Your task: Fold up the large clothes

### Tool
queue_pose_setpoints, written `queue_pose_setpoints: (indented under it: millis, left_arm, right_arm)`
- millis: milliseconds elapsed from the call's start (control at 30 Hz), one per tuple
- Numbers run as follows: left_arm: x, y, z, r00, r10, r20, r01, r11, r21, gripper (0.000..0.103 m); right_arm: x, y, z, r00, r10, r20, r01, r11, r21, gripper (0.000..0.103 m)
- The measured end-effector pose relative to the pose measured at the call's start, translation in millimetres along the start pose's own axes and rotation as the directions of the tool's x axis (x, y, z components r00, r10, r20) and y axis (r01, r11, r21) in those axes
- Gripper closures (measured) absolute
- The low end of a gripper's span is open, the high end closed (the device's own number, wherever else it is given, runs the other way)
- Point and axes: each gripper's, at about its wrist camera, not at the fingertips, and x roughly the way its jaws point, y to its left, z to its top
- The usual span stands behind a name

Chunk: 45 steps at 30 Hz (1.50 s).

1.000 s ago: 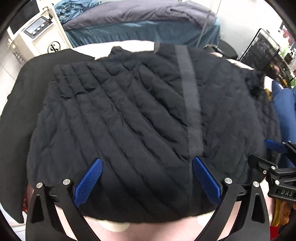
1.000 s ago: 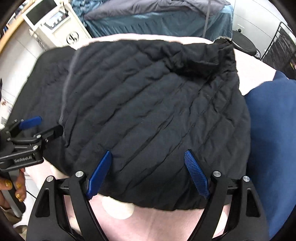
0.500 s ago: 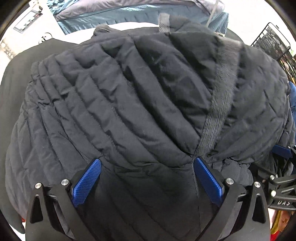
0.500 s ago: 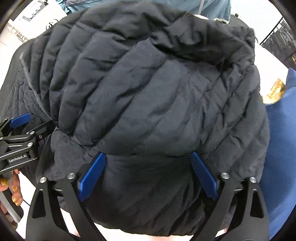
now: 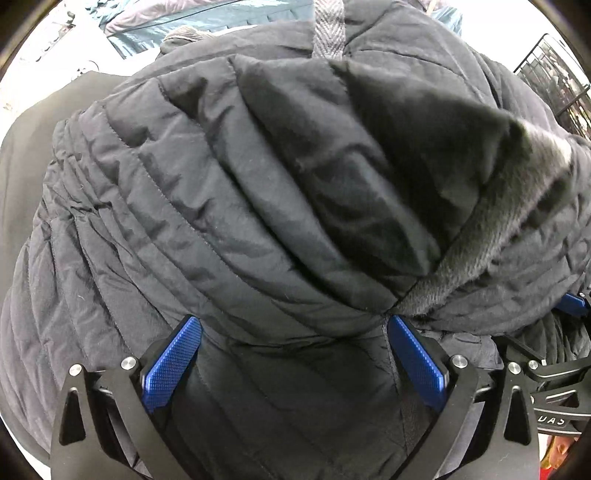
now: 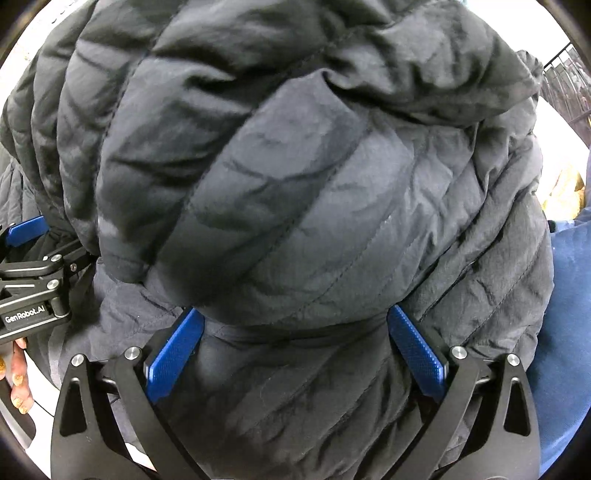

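A black quilted puffer jacket (image 5: pixel 258 192) fills both views, its near hem rolled up and over into a thick fold. A grey furry lining strip (image 5: pixel 491 236) and a grey woven loop (image 5: pixel 328 26) show in the left wrist view. My left gripper (image 5: pixel 291 325) is open, its blue pads pushed against the fold with jacket bulging between them. My right gripper (image 6: pixel 295 317) is open too, its blue pads spread wide with the jacket (image 6: pixel 295 184) bulging between them. Each gripper shows at the edge of the other's view: the right one (image 5: pixel 569 306), the left one (image 6: pixel 26 229).
A dark flat garment (image 5: pixel 22 155) lies to the left under the jacket. A blue garment (image 6: pixel 569 314) lies to the right. A black wire rack (image 5: pixel 554 74) stands at the far right. A bed with teal and grey covers (image 5: pixel 177 18) is behind.
Both grippers have pushed forward, rolling the jacket's near hem up and over. The jacket went from flat on the pink surface to a bulging fold that fills both views.
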Motion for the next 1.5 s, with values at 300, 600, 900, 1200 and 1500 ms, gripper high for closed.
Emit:
queue_pose_setpoints:
  millis: [300,600,900,1200,1500]
  left_arm:
    - [1.7,-17.6,0.3,1.000,0.002,0.002,-0.002,1.000,0.014,0.004]
    - [-36.1,-4.8,-28.8,0.995,-0.057,0.077,0.057,0.998,-0.004,0.006]
    - [-73.1,22.6,-87.5,0.976,-0.143,0.166,0.158,0.984,-0.079,0.006]
    - [-80.8,57.2,-139.3,0.953,-0.224,0.203,0.255,0.956,-0.143,0.006]
    - [-86.3,117.9,-169.8,0.896,-0.360,0.261,0.435,0.832,-0.345,0.006]
  right_arm:
    - [-8.2,12.6,-25.2,0.999,-0.001,0.050,0.001,1.000,0.000,0.004]
    - [-58.2,-10.4,-72.9,0.981,0.121,0.152,-0.139,0.983,0.115,0.005]
    - [-86.5,-53.5,-153.5,0.954,0.192,0.230,-0.241,0.948,0.209,0.005]
    - [-50.3,-107.6,-197.2,0.894,0.391,0.219,-0.448,0.774,0.447,0.005]
    - [-19.1,-117.3,-229.1,0.819,0.516,0.251,-0.556,0.607,0.568,0.005]
